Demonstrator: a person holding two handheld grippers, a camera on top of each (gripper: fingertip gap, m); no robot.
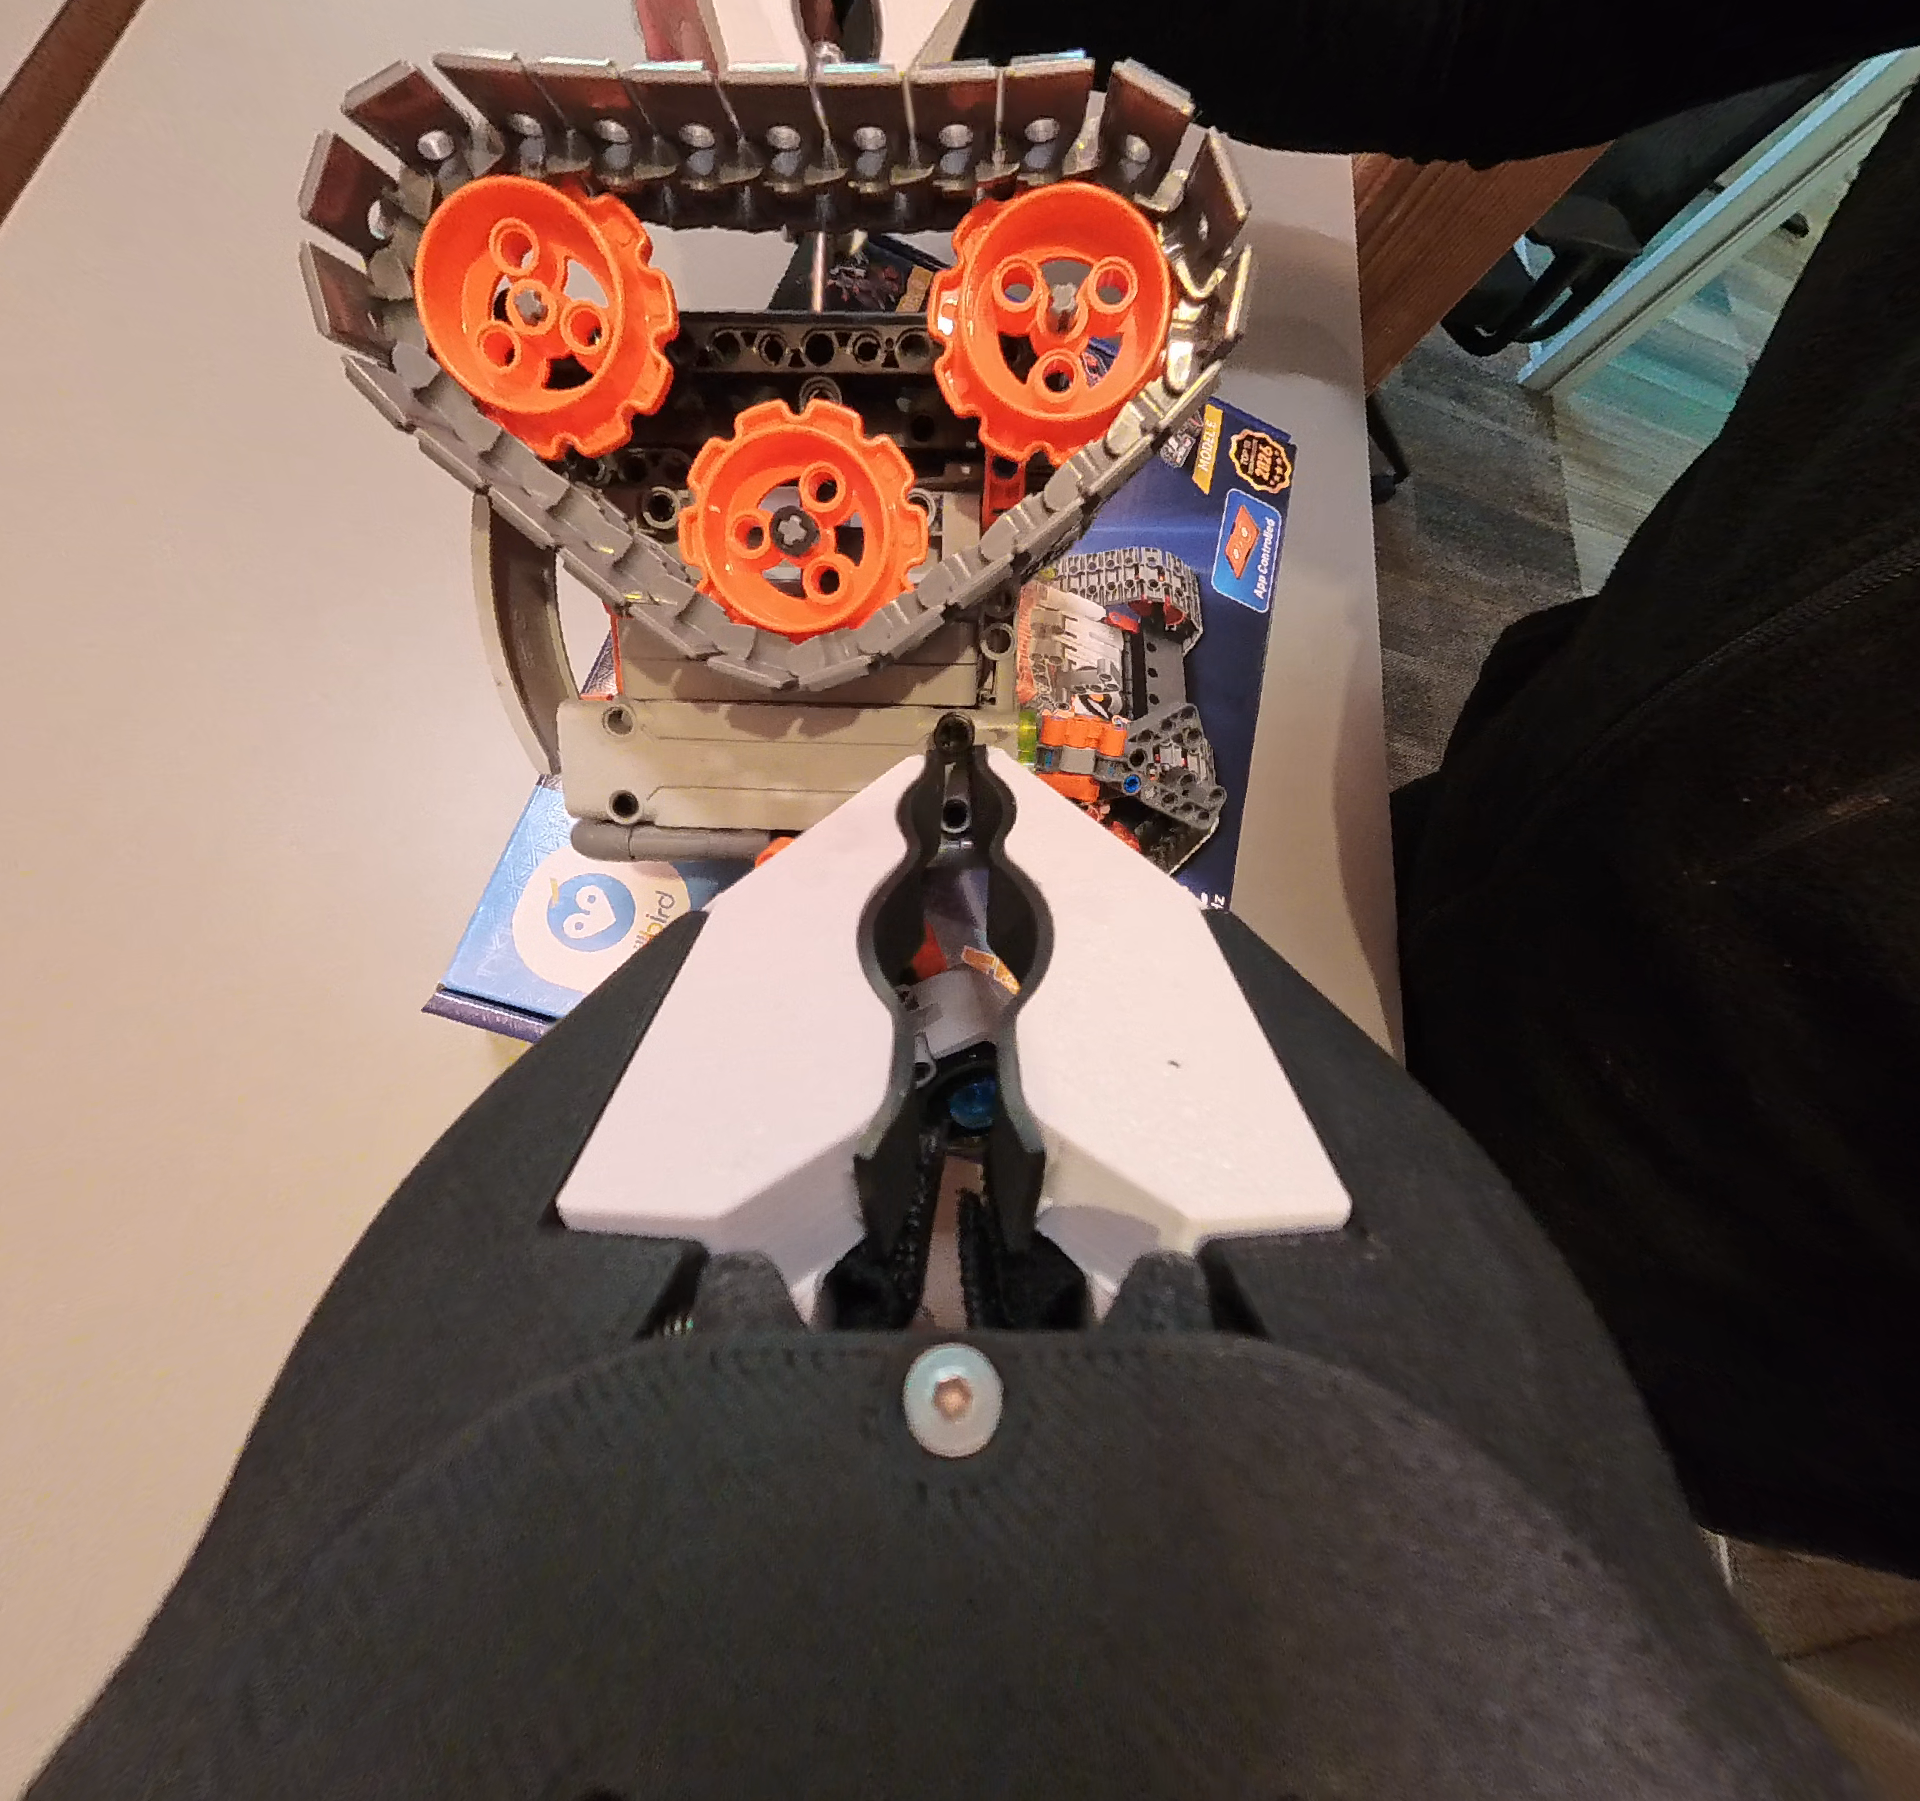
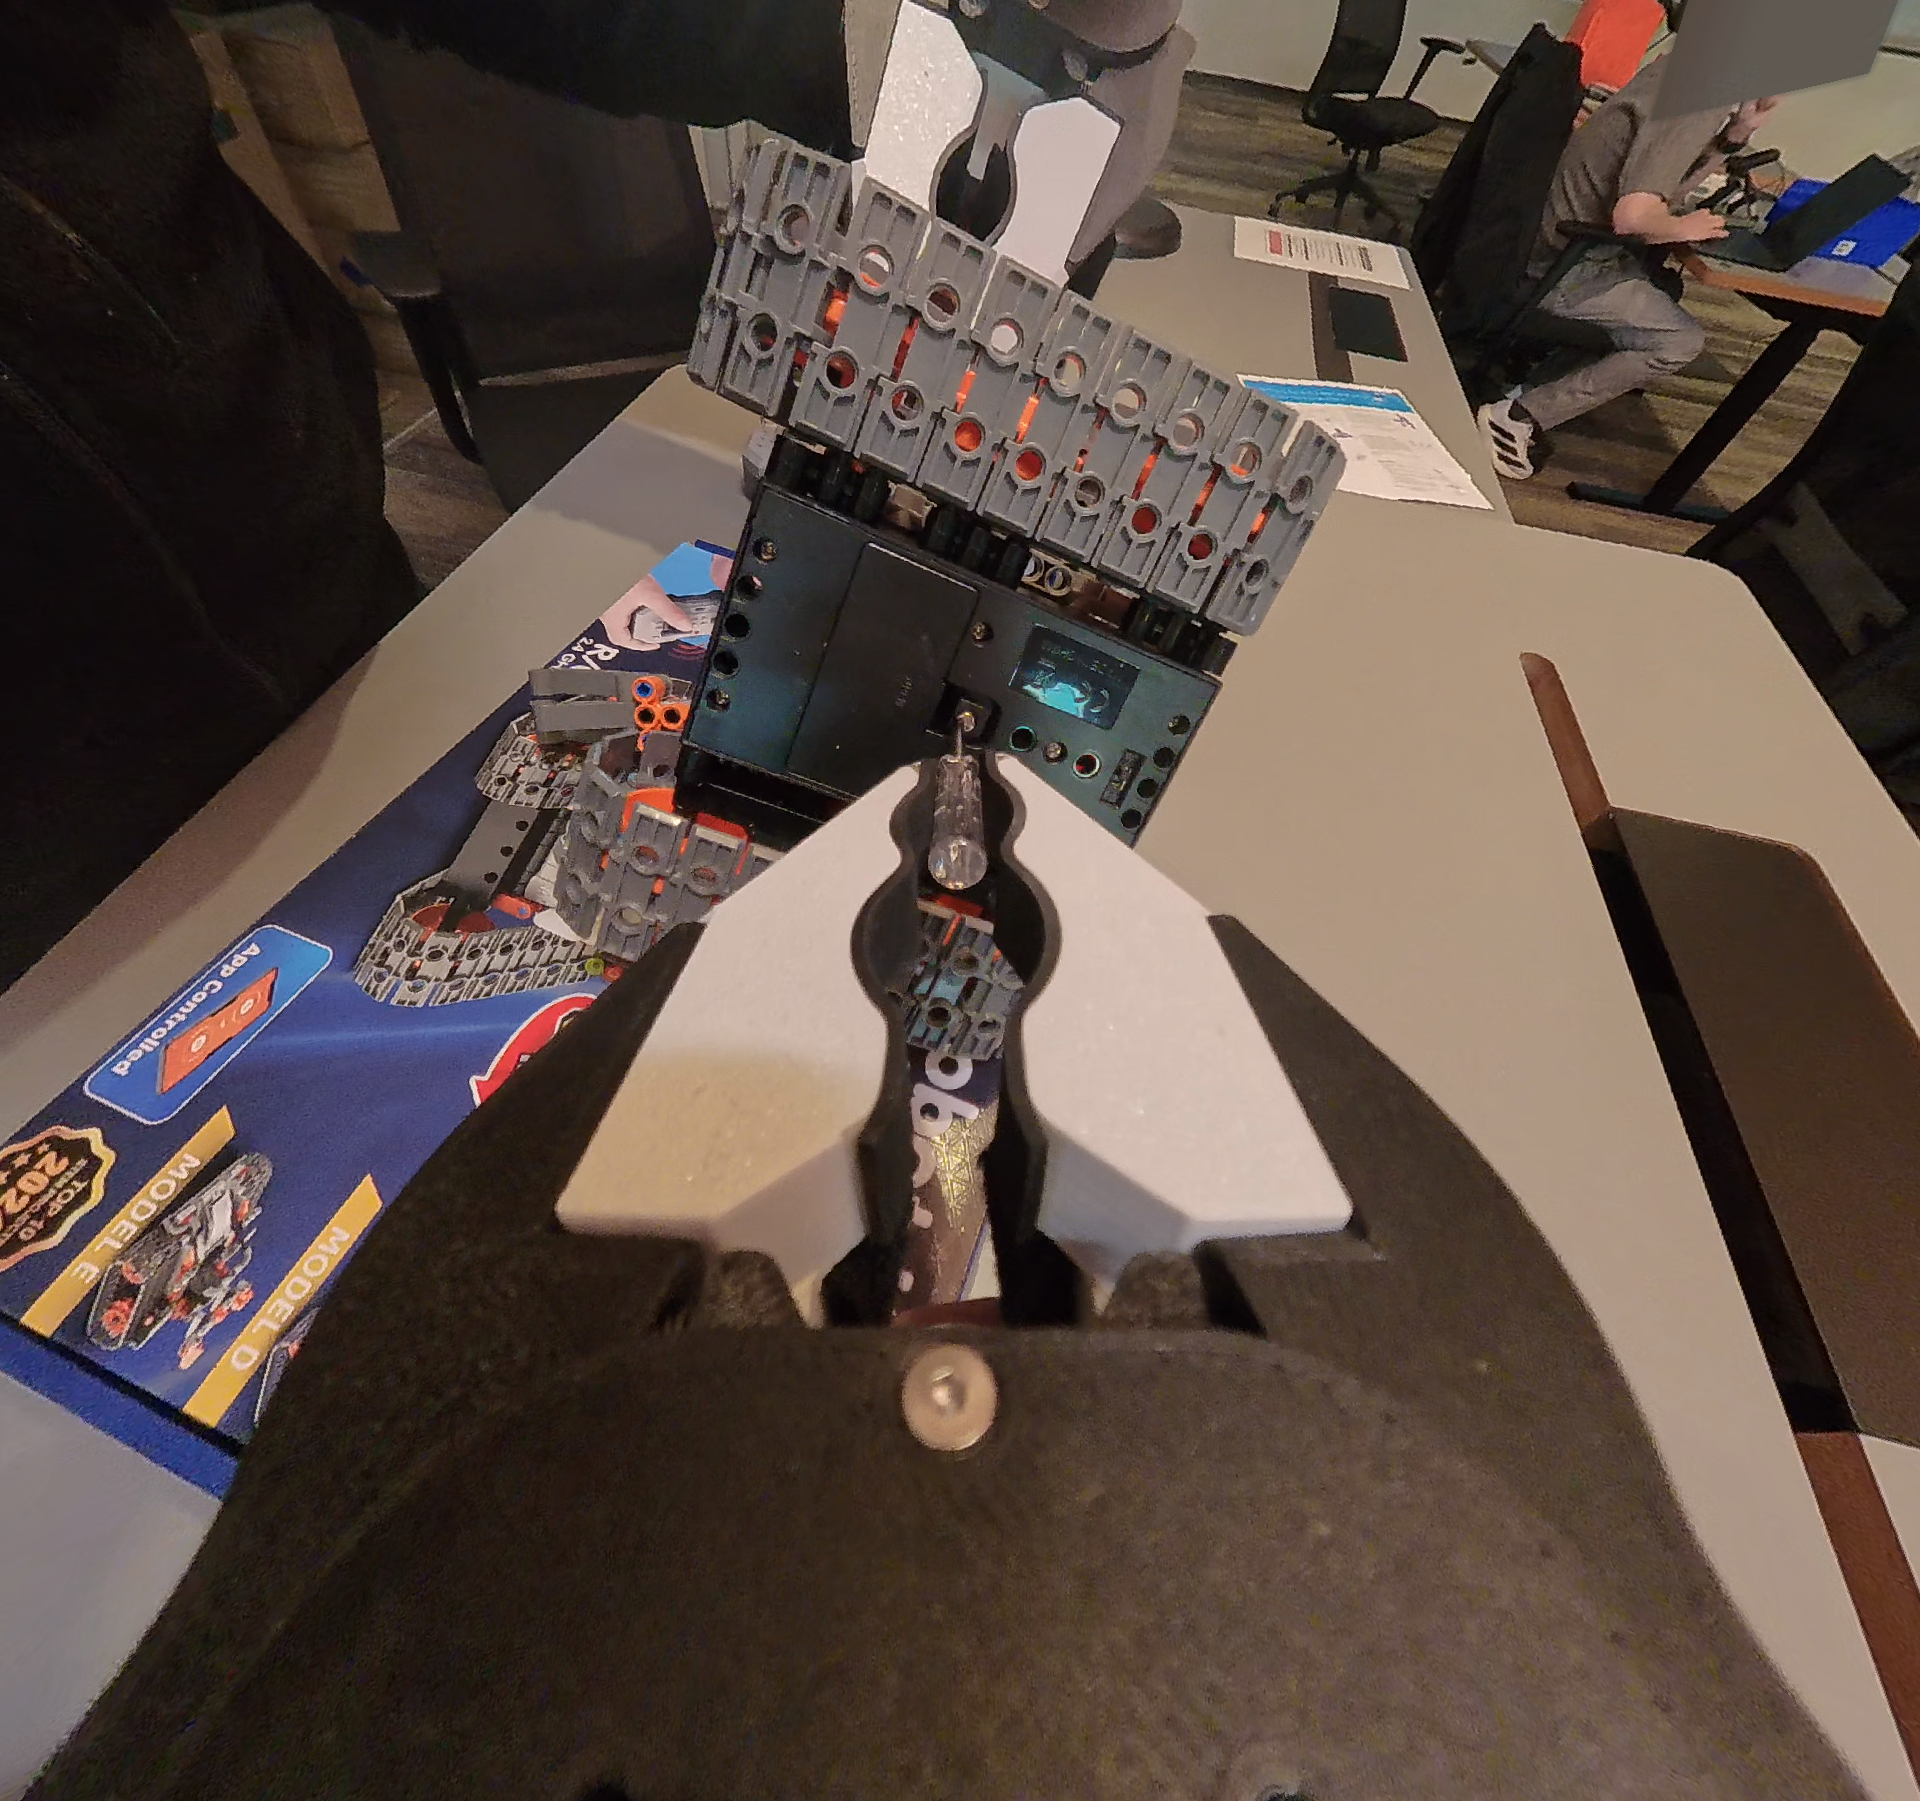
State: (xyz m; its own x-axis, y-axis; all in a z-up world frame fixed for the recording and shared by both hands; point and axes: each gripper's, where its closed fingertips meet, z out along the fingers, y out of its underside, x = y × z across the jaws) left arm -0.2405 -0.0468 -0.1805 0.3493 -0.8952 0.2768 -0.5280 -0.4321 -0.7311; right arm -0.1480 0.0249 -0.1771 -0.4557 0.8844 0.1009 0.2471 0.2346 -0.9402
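A tracked brick-built vehicle stands on its side on a blue box [image 1: 1174, 546]. It has three orange sprocket wheels [image 1: 800, 530] inside a grey track [image 1: 727, 120]. My left gripper [image 1: 953, 775] is shut on a black pin-hole beam [image 1: 954, 806] at the model's near edge. In the right wrist view the track [image 2: 997, 390] sits above the model's black battery box [image 2: 883, 650]. My right gripper [image 2: 958, 775] is shut on a small clear-handled screwdriver [image 2: 954, 821], with its tip at a screw on that black box. The left gripper [image 2: 987, 182] shows behind the track.
The blue box [image 2: 312, 1076] lies on a light grey table [image 2: 1403, 816] with printed sheets [image 2: 1371, 432] farther back. A dark wood-edged gap [image 2: 1558, 743] runs along the right. A seated person [image 2: 1621, 224] and office chairs [image 2: 1361, 68] are behind. Dark clothing [image 1: 1662, 816] is close on the right. Left tips to right tips: about 12 cm.
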